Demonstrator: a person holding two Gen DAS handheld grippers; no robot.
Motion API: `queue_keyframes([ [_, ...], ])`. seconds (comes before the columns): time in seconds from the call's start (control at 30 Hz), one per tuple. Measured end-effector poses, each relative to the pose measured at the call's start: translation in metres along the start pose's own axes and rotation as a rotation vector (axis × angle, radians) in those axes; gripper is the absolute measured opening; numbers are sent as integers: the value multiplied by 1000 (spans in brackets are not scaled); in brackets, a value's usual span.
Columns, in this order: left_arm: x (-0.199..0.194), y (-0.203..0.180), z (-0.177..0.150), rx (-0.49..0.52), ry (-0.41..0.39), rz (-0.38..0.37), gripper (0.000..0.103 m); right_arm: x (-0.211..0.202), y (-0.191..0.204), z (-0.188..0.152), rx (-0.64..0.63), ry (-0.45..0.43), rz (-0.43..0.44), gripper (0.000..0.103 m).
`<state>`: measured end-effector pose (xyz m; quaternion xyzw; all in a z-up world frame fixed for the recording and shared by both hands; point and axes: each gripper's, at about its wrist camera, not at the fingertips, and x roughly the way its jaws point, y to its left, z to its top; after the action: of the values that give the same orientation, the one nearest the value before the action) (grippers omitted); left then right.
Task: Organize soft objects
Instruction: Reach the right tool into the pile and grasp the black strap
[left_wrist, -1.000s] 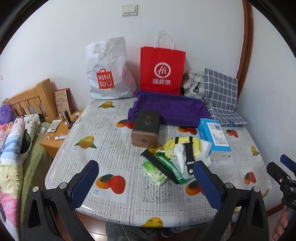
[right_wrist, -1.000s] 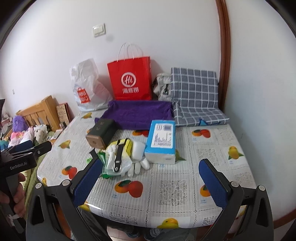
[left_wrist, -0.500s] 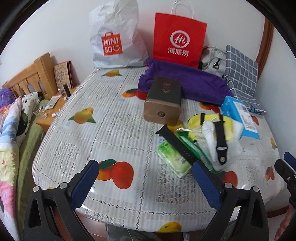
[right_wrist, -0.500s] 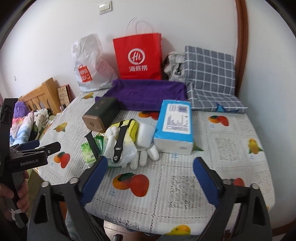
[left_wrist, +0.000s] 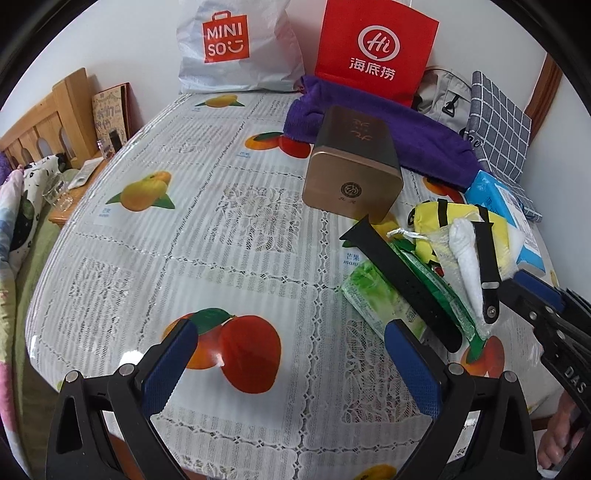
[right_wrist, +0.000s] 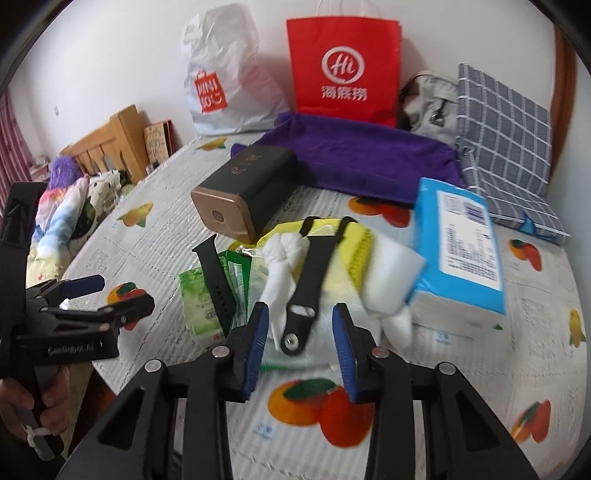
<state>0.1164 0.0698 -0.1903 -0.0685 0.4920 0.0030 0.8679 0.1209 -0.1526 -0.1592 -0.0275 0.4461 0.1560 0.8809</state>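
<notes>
- The right gripper (right_wrist: 298, 347) has just been closing to a narrow gap. The tail of the black rubbery watch strap (right_wrist: 308, 284) and the white bundled cloth in its clear crinkly bag (right_wrist: 280, 273) lie in line with that gap, but the pads do not yet press on anything.
- Likely risk: the pads pinch the smooth strap rather than the cloth, so the strap slides off or drags the loose heap along with it.
- The heap is stacked on the bench (left_wrist: 207, 236) at about 3 o'clock in the left view. The yellow soft pouch (right_wrist: 354, 243), green glossy wipe packet (left_wrist: 373, 299) and a second black strap (left_wrist: 399, 280) overlap, so one pull could topple several.
- The slick plastic fruit-print cover would probably let things skid.
- The left gripper (left_wrist: 291, 363) stands wide open and empty over bare cover, at 6 o'clock of its own view.
- The rigid dark-green and gold boxy tin (left_wrist: 351, 166) touches the heap's far edge and could be nudged.
- The pale blue plastic-wrapped tissue pack (right_wrist: 461, 247) sits at 2 o'clock of the right gripper, with the purple plush folded towel (right_wrist: 362, 162) behind it.
</notes>
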Motion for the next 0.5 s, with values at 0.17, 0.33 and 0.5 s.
queue_keyframes([
  [0.17,10,1,6,14,6,-42,102,27,6,10,-32,45,-55,34],
  [0.33,18,7,10,6,13,-65,102,47,4,10,-34,86,-97,34],
  [0.5,23,14,13,-12,23,-69,102,53,0,6,-22,76,-82,27],
])
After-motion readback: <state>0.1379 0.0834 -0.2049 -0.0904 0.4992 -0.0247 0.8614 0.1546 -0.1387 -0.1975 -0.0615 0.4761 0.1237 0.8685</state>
